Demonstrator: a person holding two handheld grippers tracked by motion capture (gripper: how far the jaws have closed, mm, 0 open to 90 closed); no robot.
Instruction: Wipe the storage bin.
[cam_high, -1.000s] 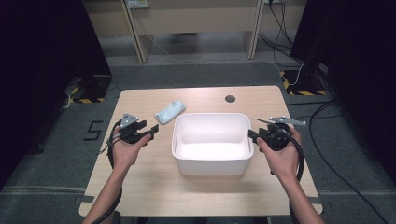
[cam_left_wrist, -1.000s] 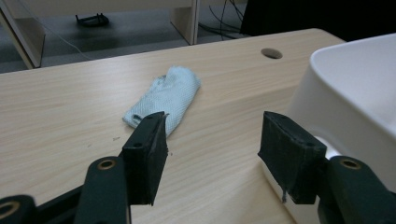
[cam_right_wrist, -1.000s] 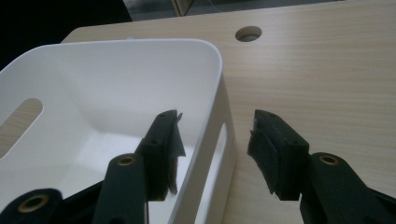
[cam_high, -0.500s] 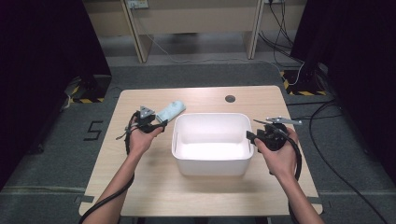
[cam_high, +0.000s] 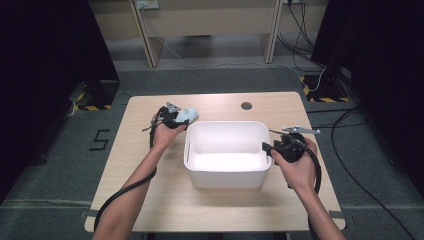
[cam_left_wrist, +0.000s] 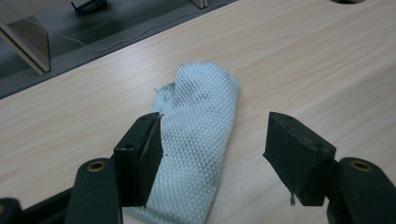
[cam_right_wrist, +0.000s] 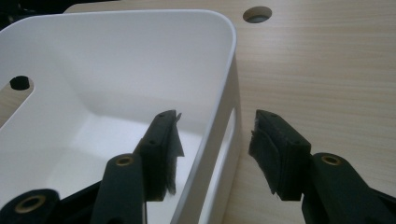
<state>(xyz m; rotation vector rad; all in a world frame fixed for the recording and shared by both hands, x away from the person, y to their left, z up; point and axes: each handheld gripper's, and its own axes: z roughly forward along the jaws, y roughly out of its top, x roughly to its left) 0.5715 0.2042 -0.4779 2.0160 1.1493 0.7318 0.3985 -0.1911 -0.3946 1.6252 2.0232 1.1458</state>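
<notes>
While the left gripper (cam_left_wrist: 212, 154) sat low over the pale blue cloth (cam_left_wrist: 196, 140), its jaws were spread wide w/ the rolled cloth between them; one jaw touched the cloth's side, the other stood apart from it w/ bare wood showing in the gap. In the high view the cloth (cam_high: 189, 115) lay on the table (cam_high: 150, 195) just beside the far-left corner of the white bin (cam_high: 227, 152), near the table's far edge but not over it. Left gripper (cam_high: 172, 119) covered part of it there.

Right gripper (cam_right_wrist: 212, 154) was spread too, straddling the bin (cam_right_wrist: 116, 70) wall at its right end: one jaw inside, one outside, neither pressed to the rim. A handle slot ran through that wall between the jaws. Bin interior looked empty, w/ open room over it.

Table's right side past the bin was open wood up to the grommet hole (cam_right_wrist: 257, 14). In the high view the right gripper (cam_high: 270, 148) sat at the bin's right rim, w/ open wood along the near edge as well.
</notes>
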